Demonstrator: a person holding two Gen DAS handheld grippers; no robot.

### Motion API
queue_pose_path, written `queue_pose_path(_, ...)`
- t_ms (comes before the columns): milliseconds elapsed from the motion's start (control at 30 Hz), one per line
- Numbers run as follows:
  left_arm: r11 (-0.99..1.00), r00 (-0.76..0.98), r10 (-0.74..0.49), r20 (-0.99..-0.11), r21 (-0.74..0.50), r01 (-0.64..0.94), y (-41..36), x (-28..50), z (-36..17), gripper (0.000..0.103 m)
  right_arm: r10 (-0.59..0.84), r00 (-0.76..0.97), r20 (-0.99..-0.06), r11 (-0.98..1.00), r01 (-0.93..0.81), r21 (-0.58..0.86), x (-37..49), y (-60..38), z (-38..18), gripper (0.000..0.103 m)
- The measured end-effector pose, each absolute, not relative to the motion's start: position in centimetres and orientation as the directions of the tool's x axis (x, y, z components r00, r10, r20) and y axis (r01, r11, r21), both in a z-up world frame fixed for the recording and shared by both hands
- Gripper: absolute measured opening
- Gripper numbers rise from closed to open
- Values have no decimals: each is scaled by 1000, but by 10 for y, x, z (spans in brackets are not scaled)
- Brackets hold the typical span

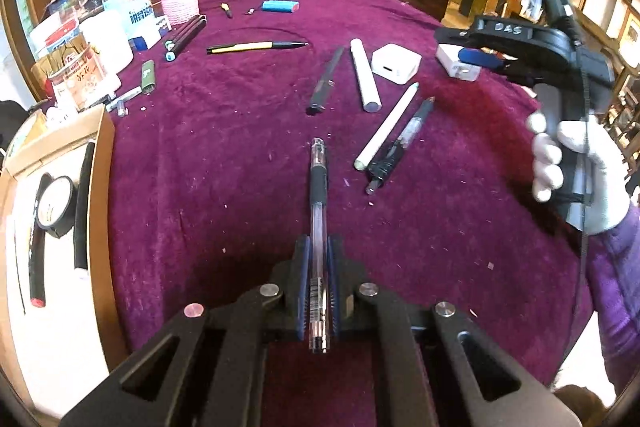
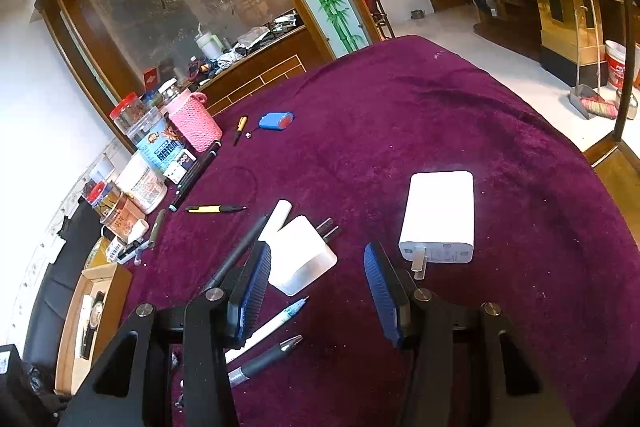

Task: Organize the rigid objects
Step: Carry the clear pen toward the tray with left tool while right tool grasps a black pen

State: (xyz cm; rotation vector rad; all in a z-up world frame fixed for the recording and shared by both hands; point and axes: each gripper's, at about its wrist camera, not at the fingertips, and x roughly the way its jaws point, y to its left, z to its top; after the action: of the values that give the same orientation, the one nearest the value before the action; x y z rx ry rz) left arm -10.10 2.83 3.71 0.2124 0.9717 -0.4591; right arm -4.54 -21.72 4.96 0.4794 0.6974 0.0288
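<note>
While your left gripper (image 1: 318,291) is clamped on the rear end of the clear pen (image 1: 319,195), the rest of that pen runs straight ahead over the purple surface (image 1: 240,147), its black grip sleeve and tip well past the blue pads (image 1: 303,283). Whether the tip touches the cloth you cannot tell from here.

Beyond the pen lie the other loose things — a dark stylus (image 1: 326,79), a white tube (image 1: 365,75), a white pen (image 1: 386,127) and a black pen (image 1: 400,143) side by side, and a yellow pen (image 1: 256,47) farther back. At the left edge sits a cardboard box (image 1: 105,163) holding a tape roll (image 1: 54,203) and dark sticks.

Your right gripper (image 2: 318,291) hangs over the surface with its jaws apart and nothing between the pads. Seen from its own camera, a small white plug (image 2: 302,259) lies just ahead of the left finger, close to it, though touching or not is unclear. A bigger white charger (image 2: 440,215) lies just beyond the right finger. Below the gap between the fingers lie the white pen (image 2: 276,323) and the black pen (image 2: 264,359), tips pointing up and right.

From the left camera, your gloved right hand (image 1: 576,171) grips the handle of that gripper at the right edge, with a purple sleeve (image 1: 616,267) below it. Jars and a pink-sleeved bottle (image 2: 194,125) crowd the far left side.
</note>
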Motion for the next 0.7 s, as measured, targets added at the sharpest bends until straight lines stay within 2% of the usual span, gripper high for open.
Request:
queue_pose_path(67,881,475,-268,-838,-15,472,19,-94,30,11,176,769,-614,893,137,428,-45,-218,49,52)
queue_pose_path(100,880,476,-258,-841,-1,475,14,-91,26,21,172,770,-615,894,140,425,-46,-218,48,52)
queue_pose_path(133,881,478,-240,-845,17,473,8,-88,21,25,167,769,-617,896,143,421,-45,-219,48,52)
queue_pose_path(200,882,508,-233,-829,40,470,4,-88,20,26,162,765,-623,899,146,413,-44,-219,47,52)
queue_pose_path(233,883,512,-236,-826,38,467,4,-87,20,25,162,763,-625,900,146,411,-43,-219,46,52)
queue_pose_path(300,890,506,-258,-823,1,456,10,-86,22,8,158,758,-633,903,149,404,-42,-218,44,52)
queue_pose_path(467,900,516,-332,-789,-101,425,40,-97,41,8,152,746,-649,905,158,394,-40,-218,41,52)
queue_pose_path(700,892,583,-432,-688,-233,386,93,-128,88,8,213,751,-625,883,126,452,-39,-210,50,52)
